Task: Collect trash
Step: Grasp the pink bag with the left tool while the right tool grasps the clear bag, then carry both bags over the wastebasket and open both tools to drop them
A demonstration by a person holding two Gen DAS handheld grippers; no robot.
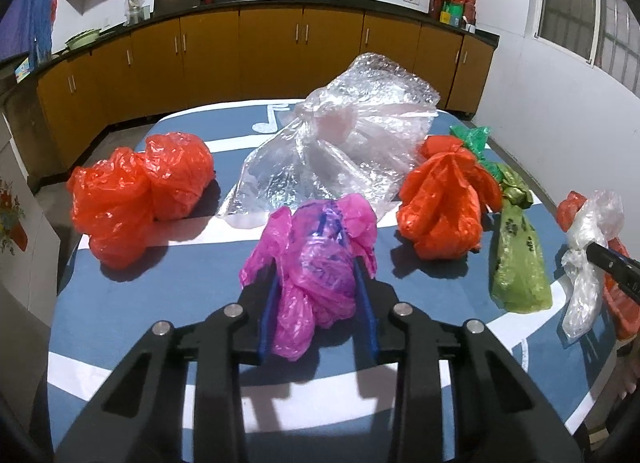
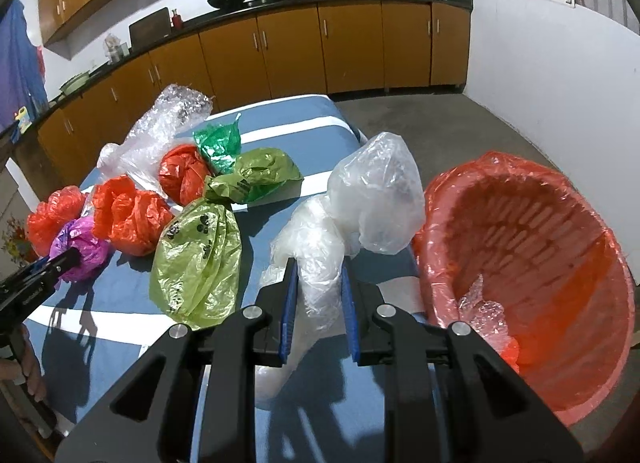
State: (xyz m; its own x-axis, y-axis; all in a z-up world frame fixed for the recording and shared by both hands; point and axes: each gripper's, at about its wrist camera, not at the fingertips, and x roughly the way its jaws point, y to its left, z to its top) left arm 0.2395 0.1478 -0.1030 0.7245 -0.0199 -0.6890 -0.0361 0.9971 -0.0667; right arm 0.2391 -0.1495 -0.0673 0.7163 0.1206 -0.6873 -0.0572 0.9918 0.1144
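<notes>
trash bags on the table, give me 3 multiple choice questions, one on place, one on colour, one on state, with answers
1. Where is the basket?
A. right of the white bag
B. on the counter
C. behind the bubble wrap

2. What colour is the bag at the left gripper?
A. yellow
B. pink
C. black

3. What is the right gripper doing?
A. pointing at the ceiling
B. closed on the white bag
C. inside the basket

Answers: 1 A, the basket sits just right of the white bag. 2 B, the pink bag sits between the fingers. 3 B, both blue pads press the bag.
</notes>
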